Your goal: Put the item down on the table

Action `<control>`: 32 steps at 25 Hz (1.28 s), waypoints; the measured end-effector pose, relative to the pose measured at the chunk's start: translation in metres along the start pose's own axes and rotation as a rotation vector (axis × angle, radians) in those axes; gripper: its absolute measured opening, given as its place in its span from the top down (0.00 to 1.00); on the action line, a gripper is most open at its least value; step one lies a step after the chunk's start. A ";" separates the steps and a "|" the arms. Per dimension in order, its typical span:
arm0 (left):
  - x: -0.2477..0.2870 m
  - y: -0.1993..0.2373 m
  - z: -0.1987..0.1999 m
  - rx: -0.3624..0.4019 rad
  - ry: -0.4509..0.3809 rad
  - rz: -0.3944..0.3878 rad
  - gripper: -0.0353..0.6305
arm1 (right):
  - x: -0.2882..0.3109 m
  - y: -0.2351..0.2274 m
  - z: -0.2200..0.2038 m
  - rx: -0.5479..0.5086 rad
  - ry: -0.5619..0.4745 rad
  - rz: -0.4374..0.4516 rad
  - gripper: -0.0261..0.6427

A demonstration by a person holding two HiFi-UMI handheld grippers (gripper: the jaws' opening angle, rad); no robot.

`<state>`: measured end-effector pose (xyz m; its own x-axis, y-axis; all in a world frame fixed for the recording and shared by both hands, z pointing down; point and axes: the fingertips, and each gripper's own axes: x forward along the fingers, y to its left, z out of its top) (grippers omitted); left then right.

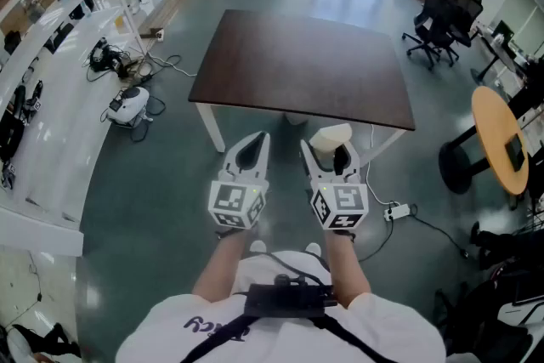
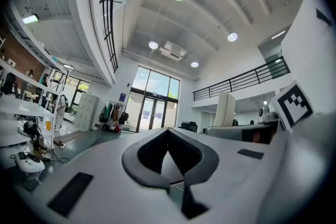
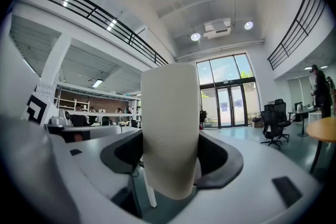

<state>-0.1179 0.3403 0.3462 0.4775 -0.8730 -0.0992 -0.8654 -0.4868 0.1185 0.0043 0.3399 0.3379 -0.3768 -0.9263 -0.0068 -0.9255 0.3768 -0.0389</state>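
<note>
- Head view: short of the dark worktop (image 1: 297,68)'s near edge, left gripper (image 1: 252,150) and right gripper (image 1: 330,153) side by side; white roll (image 1: 331,133) upright in the right one, off the worktop.
- Left gripper view: fingers (image 2: 132,164) closed together, tips touching, nothing between.
- Right gripper view: fingers (image 3: 226,165) wide, clamped on the roll's sides.

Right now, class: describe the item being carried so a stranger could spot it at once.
Find the dark table in the middle of the room; before its near edge a person holds two grippers. The right gripper is closed on a cream roll. The left gripper is shut and empty, so the roll is the only thing held.
</note>
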 end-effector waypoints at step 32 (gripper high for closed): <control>0.212 -0.019 -0.060 0.008 0.077 0.037 0.93 | 0.123 -0.149 -0.017 0.094 -0.052 0.151 0.50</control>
<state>0.0091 0.1630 0.3817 0.4554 -0.8901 -0.0189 -0.8836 -0.4544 0.1126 0.0949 0.1704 0.3595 -0.5065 -0.8593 -0.0708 -0.8499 0.5114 -0.1272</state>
